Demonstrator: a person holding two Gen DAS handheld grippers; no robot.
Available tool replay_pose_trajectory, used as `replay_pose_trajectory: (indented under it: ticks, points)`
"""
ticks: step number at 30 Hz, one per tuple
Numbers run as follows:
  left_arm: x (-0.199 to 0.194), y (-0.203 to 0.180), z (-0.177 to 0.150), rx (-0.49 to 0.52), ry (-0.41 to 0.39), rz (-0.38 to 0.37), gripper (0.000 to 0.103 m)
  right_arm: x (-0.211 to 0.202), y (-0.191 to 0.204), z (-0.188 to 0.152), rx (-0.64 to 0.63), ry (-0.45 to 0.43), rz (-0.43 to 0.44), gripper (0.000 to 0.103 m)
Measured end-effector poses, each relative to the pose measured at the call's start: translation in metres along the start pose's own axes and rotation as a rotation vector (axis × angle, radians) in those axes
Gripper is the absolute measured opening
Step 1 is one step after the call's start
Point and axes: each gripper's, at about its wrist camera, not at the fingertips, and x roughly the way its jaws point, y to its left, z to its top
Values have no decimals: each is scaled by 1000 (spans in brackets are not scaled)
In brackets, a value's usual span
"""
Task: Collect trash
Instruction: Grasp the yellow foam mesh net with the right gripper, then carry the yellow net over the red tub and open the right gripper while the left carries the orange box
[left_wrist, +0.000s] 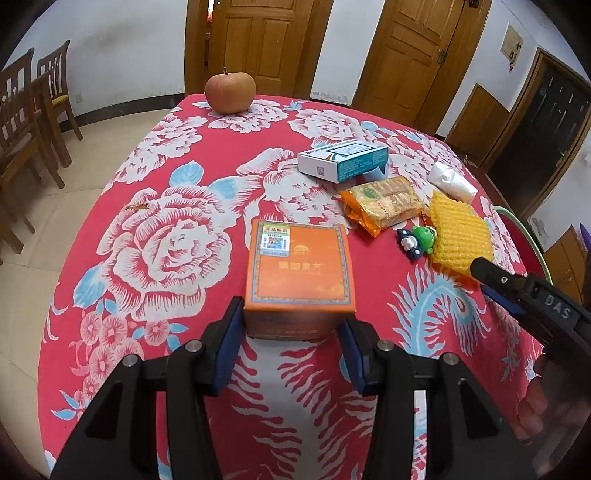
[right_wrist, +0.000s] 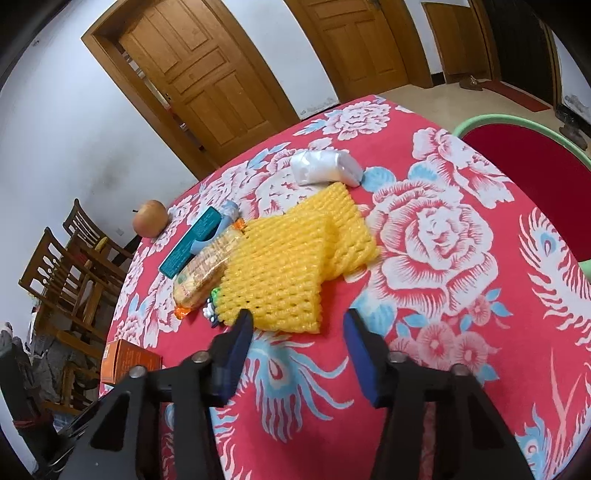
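Both tongs point down at the red flowered cloth (left_wrist: 177, 177). Left tongs (left_wrist: 291, 339) sit partly open around the orange box's (left_wrist: 300, 266) near end, seemingly steadying it; contact is unclear. Right tongs (right_wrist: 297, 336), partly open and empty, flank the yellow foam net's (right_wrist: 291, 266) near edge, probably the trash wanted.

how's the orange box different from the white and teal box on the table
The orange box is squarish and bulky; the white and teal box is flatter and longer. The orange box sits between the left gripper jaws; the white and teal box lies farther back, untouched. Both rest flat on the floral tablecloth.
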Motion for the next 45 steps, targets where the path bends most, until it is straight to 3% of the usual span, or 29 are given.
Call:
replay_pose_trajectory:
  ticks: [3, 6, 13, 22, 35, 45]
  points:
    - [0, 0, 1, -2, 1, -5, 49, 3, 0, 0, -7, 10, 9, 19]
    - [-2, 1, 1, -10, -1, -16, 49, 2, 1, -3, -17, 26, 25, 11]
    - [-12, 0, 1, -25, -11, -87, 48, -38, 6, -9, -63, -35, 68, 10]
    - [-35, -15, 3, 8, -62, -113, 46, -82, -5, -14, -33, -115, 116, 10]
    - [-54, -40, 7, 60, -105, -153, 45, -116, -28, -9, -4, -213, 87, 10]
    - [-51, -87, 22, 142, -92, -218, 45, -129, -59, 0, 52, -265, 55, 10]
